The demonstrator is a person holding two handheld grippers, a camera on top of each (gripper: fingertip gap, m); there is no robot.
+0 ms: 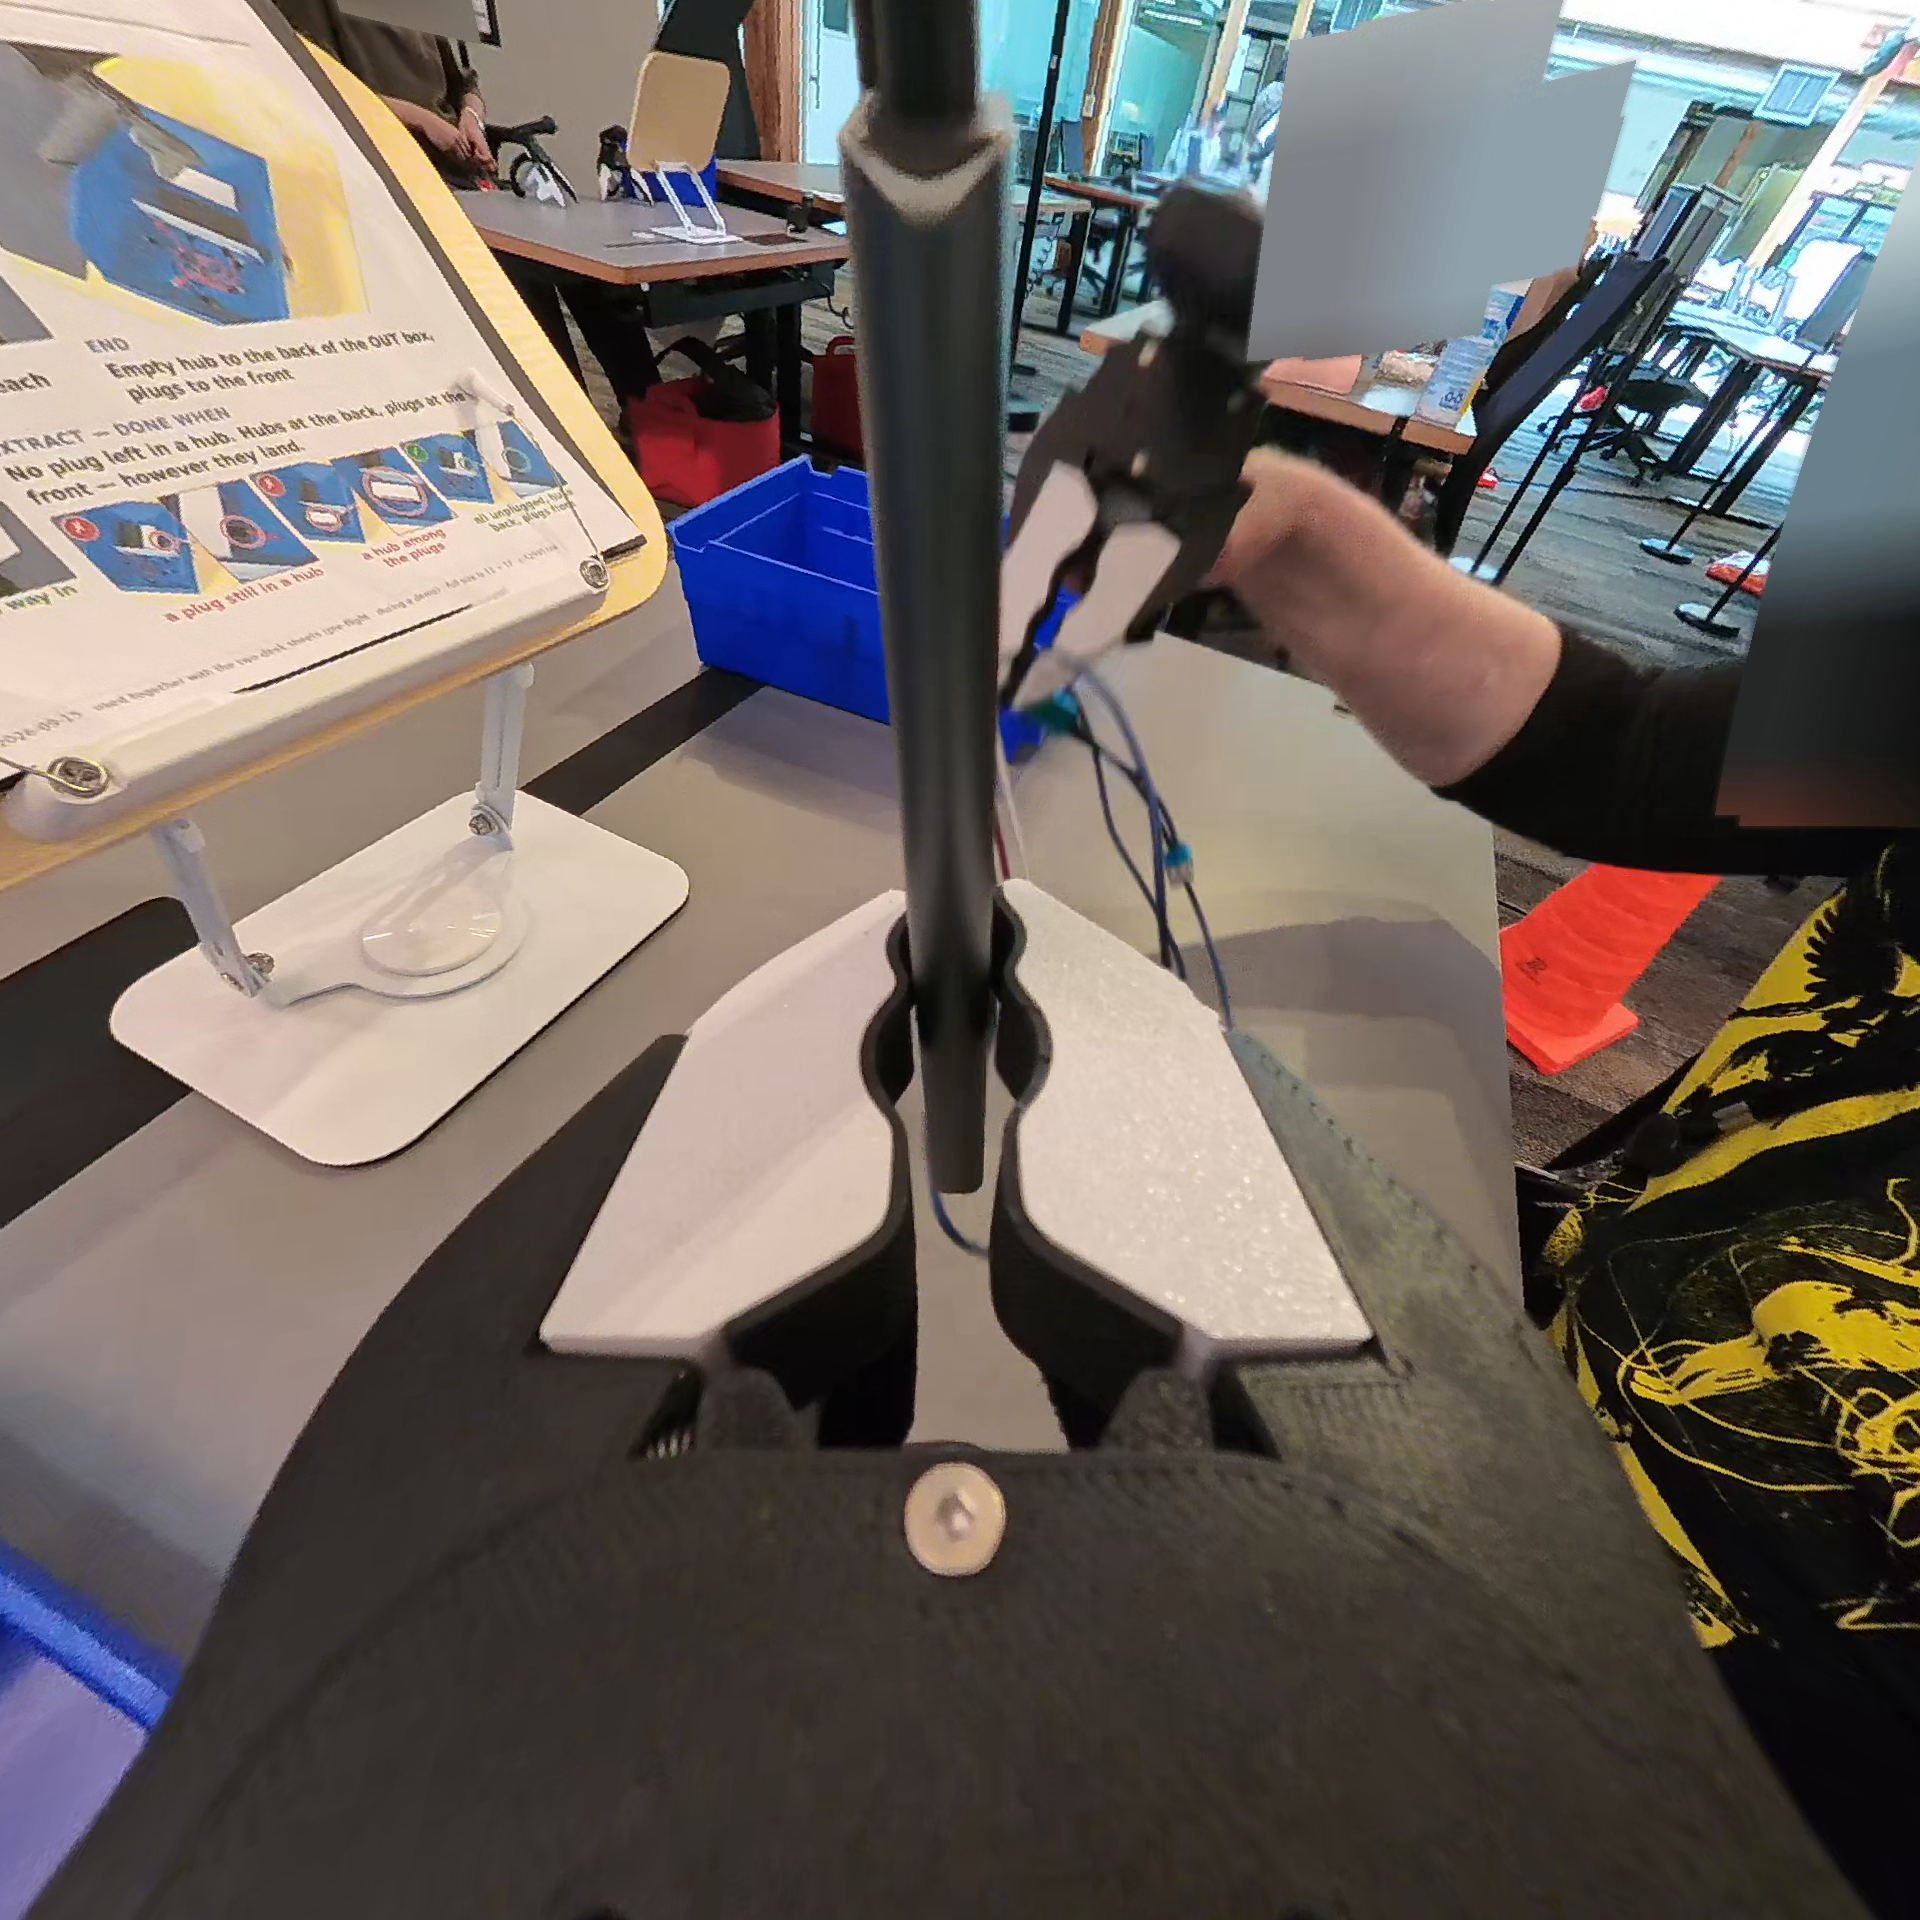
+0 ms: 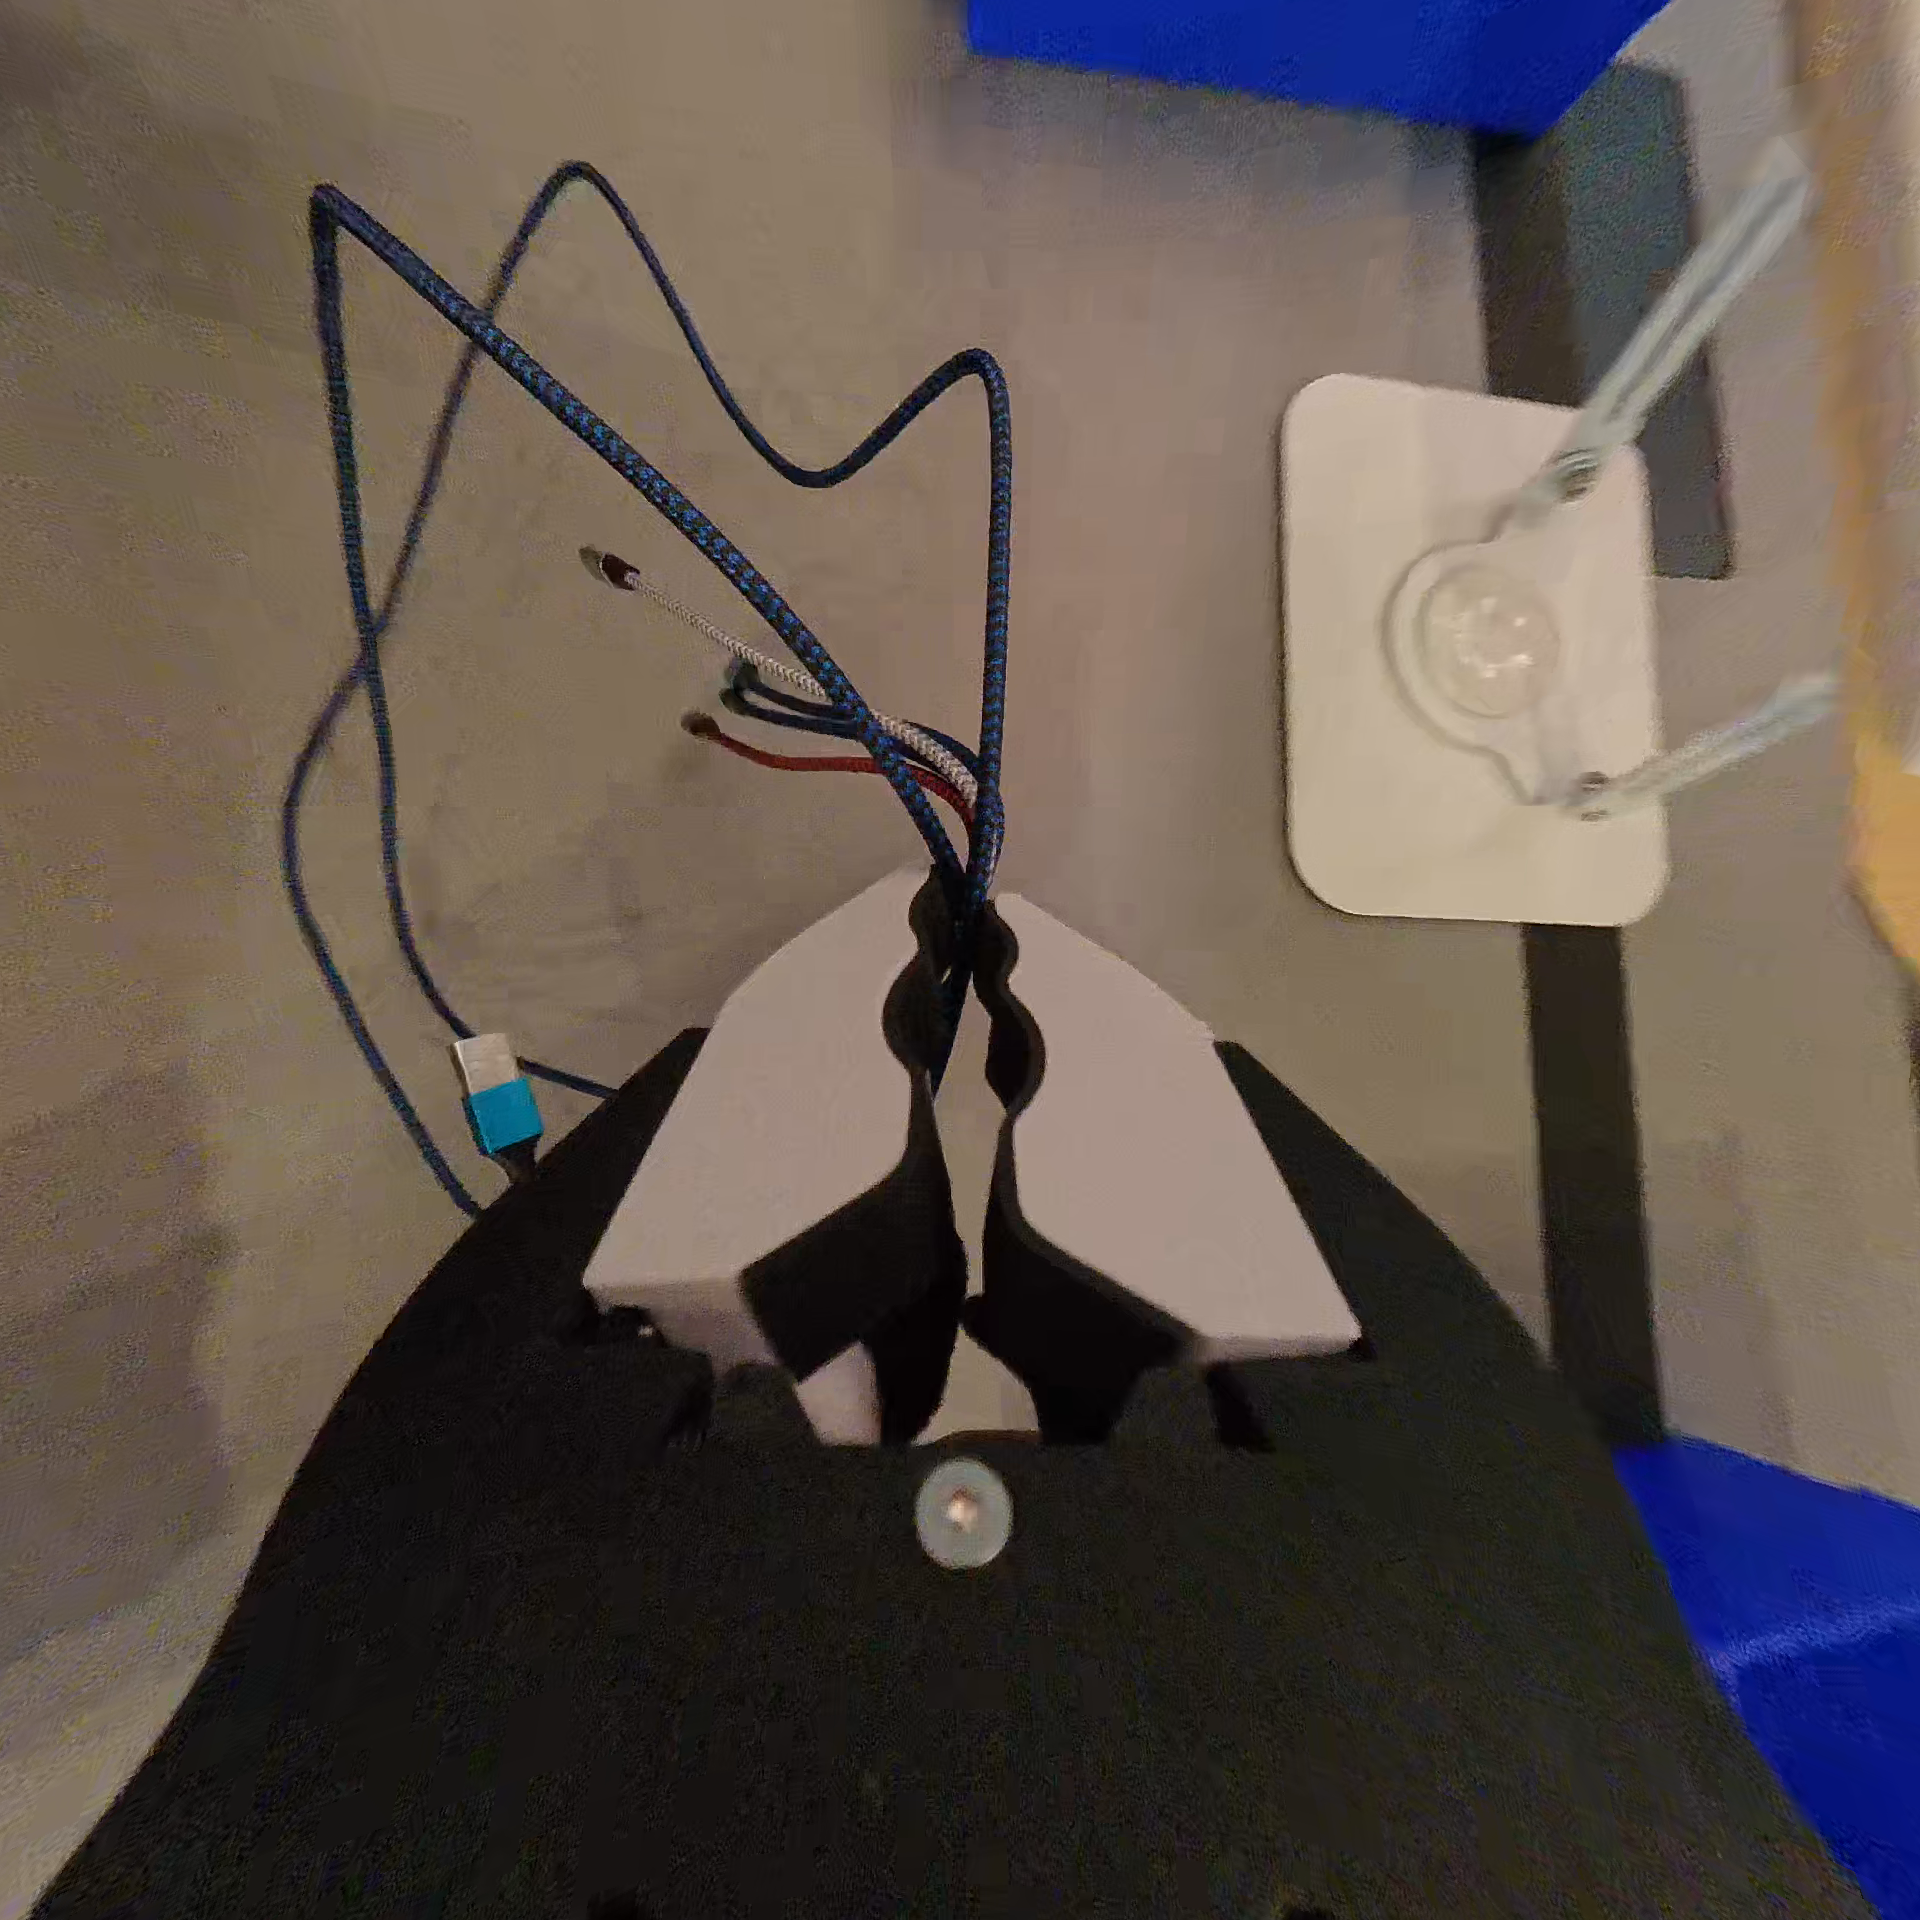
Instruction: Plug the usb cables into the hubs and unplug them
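The left gripper (image 1: 951, 997) clamps a long, dark grey, bar-shaped hub (image 1: 925, 540) upright over the grey table (image 1: 727, 831), just right of the white stand base (image 1: 416, 997). Beyond it, the right gripper (image 2: 961, 935) pinches a bundle of braided blue, red and white cables (image 2: 935, 769). I'd steady the hub, then regrip one plug (image 2: 499, 1107) squarely.

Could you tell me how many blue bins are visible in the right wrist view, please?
2: one blue bin at the top edge, beyond the white stand base; another blue bin at the lower right edge. Others may lie outside the view.
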